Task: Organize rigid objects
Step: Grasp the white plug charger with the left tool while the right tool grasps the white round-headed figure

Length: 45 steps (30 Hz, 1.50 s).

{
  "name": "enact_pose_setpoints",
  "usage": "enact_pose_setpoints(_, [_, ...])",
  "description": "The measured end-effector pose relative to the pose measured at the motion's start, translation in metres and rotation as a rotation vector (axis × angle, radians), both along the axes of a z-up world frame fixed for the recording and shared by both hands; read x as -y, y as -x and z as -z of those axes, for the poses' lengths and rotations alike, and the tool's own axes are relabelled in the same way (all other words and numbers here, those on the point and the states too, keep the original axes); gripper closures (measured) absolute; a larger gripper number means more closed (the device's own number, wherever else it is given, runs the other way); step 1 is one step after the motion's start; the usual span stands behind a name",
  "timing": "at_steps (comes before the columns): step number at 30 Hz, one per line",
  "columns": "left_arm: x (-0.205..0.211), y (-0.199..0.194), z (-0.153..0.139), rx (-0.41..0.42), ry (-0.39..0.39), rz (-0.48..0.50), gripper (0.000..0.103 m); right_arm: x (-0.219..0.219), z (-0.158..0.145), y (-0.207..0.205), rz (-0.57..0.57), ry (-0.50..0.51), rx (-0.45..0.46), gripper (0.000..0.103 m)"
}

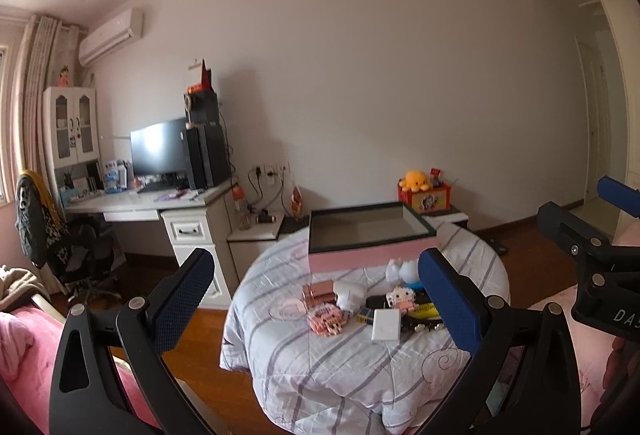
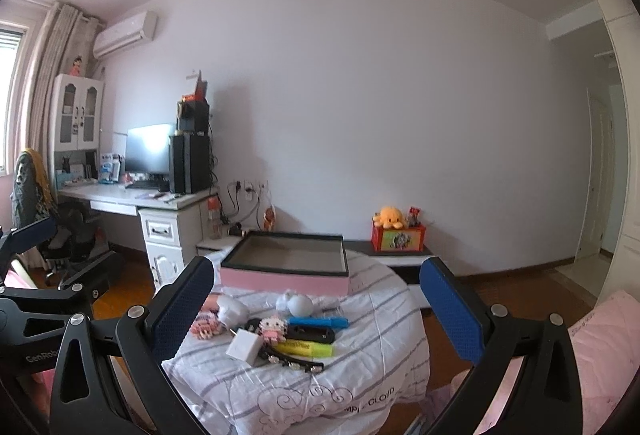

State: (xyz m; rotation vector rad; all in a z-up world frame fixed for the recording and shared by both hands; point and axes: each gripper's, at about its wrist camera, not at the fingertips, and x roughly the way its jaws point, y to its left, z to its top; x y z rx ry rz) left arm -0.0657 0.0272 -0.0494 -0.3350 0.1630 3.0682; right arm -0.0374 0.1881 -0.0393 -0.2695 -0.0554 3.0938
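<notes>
Right, you are holding both grippers up in front of the round table draped in a white quilt with grey stripes (image 2: 360, 367), and neither touches anything. Your left gripper (image 1: 316, 299) has its blue-padded fingers spread wide with nothing between them; your right gripper (image 2: 316, 303) is the same, spread and empty.

At the far side of the table sits the shallow rectangular pink box with a dark rim (image 2: 286, 281), open on top and bare inside. Just in front of it the small things lie in a loose cluster: a white rounded toy (image 2: 298, 303), a blue marker pen (image 2: 320, 322), a black oblong case (image 2: 312, 335), a yellow highlighter (image 2: 306, 347), a small pink-and-white block figure (image 2: 273, 329), a white square box (image 2: 245, 347) and a black hair clip with studs (image 2: 292, 361). From the left wrist view you also see a rose-gold ribbed case (image 1: 318, 295) and a pink block model (image 1: 326, 319) (both on the cluster's left side).
</notes>
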Motion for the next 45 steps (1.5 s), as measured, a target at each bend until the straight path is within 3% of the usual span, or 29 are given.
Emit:
enact_pose_setpoints(7, [-0.007,0.051,0.045,0.143,-0.005,0.019,0.0,-0.018,0.043,0.043,0.0,0.029,0.114,0.0])
enact_pose_setpoints(17, [-0.034,0.132,0.131,0.385,0.004,0.089,0.0,-0.048,0.117,0.112,0.01,0.075,0.327,0.0])
enact_pose_setpoints(29, [-0.056,0.183,0.173,0.493,0.034,0.124,0.003,-0.06,0.156,0.149,-0.044,0.115,0.421,0.0])
enact_pose_setpoints(33, [-0.056,0.184,0.176,0.486,0.058,0.139,0.024,-0.06,0.159,0.155,-0.06,0.124,0.422,0.0])
enact_pose_setpoints(35, [-0.054,0.184,0.175,0.48,0.057,0.149,0.039,-0.061,0.159,0.16,-0.064,0.128,0.42,0.0])
enact_pose_setpoints(37, [-0.049,0.186,0.174,0.487,0.038,0.159,0.061,-0.06,0.157,0.162,-0.072,0.131,0.413,0.0])
enact_pose_setpoints(45, [-0.036,0.184,0.167,0.485,0.019,0.186,0.062,-0.04,0.151,0.182,-0.123,0.096,0.419,0.0])
